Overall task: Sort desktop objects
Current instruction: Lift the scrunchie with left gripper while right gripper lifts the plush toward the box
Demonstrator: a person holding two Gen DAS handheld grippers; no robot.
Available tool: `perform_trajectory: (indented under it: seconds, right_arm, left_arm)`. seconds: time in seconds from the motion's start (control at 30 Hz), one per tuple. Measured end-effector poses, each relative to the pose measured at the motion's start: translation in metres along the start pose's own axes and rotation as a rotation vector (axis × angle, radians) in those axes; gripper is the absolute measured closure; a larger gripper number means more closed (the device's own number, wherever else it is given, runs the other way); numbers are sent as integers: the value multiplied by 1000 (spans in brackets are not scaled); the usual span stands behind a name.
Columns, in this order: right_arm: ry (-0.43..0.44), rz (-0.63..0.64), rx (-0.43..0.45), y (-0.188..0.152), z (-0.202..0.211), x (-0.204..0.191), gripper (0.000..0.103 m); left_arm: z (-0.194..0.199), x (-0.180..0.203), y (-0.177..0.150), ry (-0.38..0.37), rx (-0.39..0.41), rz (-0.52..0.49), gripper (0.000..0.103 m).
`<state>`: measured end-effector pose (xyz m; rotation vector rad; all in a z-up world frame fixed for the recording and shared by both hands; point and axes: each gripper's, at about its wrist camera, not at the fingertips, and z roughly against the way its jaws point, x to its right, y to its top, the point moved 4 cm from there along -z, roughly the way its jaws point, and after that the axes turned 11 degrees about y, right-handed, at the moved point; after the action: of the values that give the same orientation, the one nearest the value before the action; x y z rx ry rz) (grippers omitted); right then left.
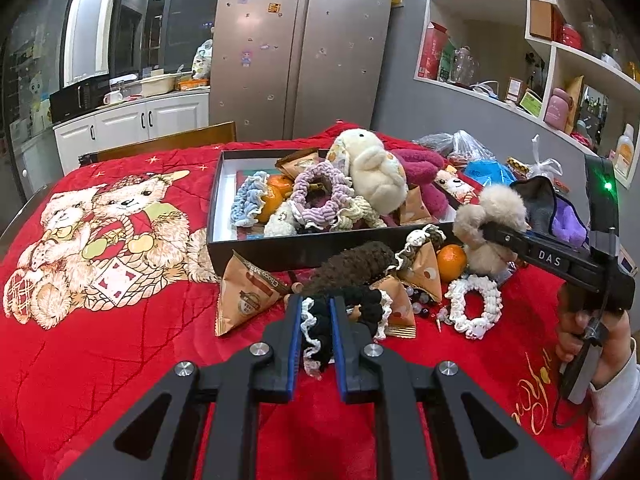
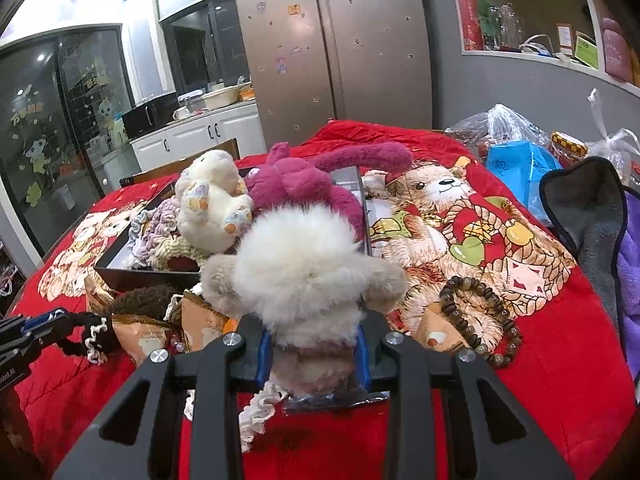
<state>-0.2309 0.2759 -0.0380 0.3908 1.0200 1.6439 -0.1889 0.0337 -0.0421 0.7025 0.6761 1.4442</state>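
Both cameras sit just behind their claw, angled down and close over the desk [image 1: 120, 360]; both share the box [image 1: 256, 246] ahead.

White letters "DAS" stand on the black side of the right tongs [image 1: 486, 232]. An orange triangular snack packet [image 1: 244, 292] on the red blanket [image 1: 120, 360] reads "Choco"; the blanket's gold script is illegible.

Three oranges [image 1: 451, 262], perhaps four packets [image 1: 246, 294]
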Motion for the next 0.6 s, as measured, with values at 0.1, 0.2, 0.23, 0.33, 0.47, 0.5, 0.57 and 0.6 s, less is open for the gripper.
perform_trajectory:
  seconds: [0.1, 0.2, 0.23, 0.33, 0.47, 0.5, 0.57, 0.6]
  right_arm:
    - [1, 3, -2, -1, -1, -2, 70]
    - [5, 7, 0, 0, -1, -2, 70]
    - [10, 8, 0, 0, 0, -3, 70]
    - [21, 10, 6, 1, 1, -5, 70]
    - [30, 34, 35, 6, 9, -15, 70]
    - [33, 32, 52, 8, 13, -17, 70]
    - [44, 15, 74, 14, 19, -18, 70]
    - [49, 7, 87, 18, 22, -18, 70]
  left_arm:
    - [-2, -1, -1, -1, -9, 3, 89]
    - [-2, -1, -1, 0, -8, 4, 89]
    - [-2, -1, -1, 1, -6, 3, 89]
    - [-1, -2, 0, 2, 0, 5, 89]
    - [5, -7, 6, 6, 21, 19, 89]
    - [6, -8, 9, 0, 27, 27, 89]
    - [10, -13, 15, 5, 45, 40, 89]
    - [11, -14, 19, 12, 50, 43, 89]
